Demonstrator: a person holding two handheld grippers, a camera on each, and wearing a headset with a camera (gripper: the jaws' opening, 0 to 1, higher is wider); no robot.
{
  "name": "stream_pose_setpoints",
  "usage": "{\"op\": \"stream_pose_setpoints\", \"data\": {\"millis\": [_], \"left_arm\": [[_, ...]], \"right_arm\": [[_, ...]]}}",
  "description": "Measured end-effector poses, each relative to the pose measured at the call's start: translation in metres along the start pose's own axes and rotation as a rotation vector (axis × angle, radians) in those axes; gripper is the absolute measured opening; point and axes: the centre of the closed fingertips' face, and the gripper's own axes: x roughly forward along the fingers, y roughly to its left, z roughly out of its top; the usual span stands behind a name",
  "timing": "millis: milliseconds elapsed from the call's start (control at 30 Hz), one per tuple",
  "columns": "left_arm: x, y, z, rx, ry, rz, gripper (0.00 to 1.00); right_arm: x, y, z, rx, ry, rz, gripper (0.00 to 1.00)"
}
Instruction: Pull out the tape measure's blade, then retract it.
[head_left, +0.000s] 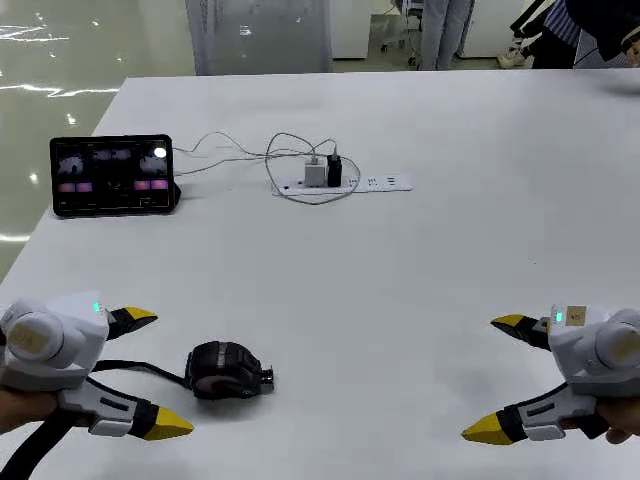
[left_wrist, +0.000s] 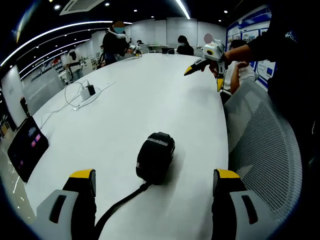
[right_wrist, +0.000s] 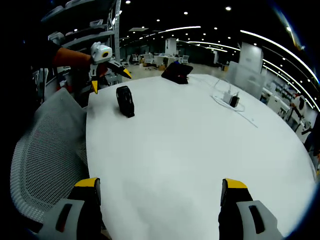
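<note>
Nothing gripped yet: left gripper (head_left: 168, 372) and right gripper (head_left: 484, 378) both gaped wide. Left likely needed to clamp the tape (head_left: 225, 370) first.

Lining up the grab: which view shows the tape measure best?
The left gripper view: the tape measure sits close and centred ahead of the open jaws. The head view shows it smaller, from above, beside the left gripper. The right gripper view shows it far off and small.

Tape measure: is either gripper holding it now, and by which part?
Nothing is held. The tape measure lies on the table ahead of the open left gripper; the right gripper is open.
</note>
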Motion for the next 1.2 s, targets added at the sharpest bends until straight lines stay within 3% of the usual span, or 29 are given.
{"op": "stream_pose_setpoints", "data": {"millis": [67,133,500,700,800,1200], "left_arm": [[0.003,-0.001,0.002,0.016,0.018,-0.015,0.94],[0.006,-0.003,0.004,0.028,0.028,-0.031,0.94],[0.021,-0.004,0.007,0.134,0.106,-0.078,0.85],[0.028,-0.006,0.007,0.142,0.154,-0.12,0.82],[0.032,-0.005,0.007,0.155,0.163,-0.131,0.76],[0.054,-0.002,-0.001,0.205,0.238,-0.136,0.65]], "right_arm": [[0.002,0.001,0.002,-0.009,0.0,0.012,0.99],[0.005,0.008,0.005,-0.023,-0.005,0.065,0.99],[0.023,0.014,0.025,-0.092,-0.017,0.102,0.99],[0.032,0.012,0.035,-0.121,-0.008,0.115,0.99],[0.038,0.011,0.039,-0.13,-0.011,0.126,0.99],[0.066,0.019,0.047,-0.174,0.017,0.18,0.99]]}}
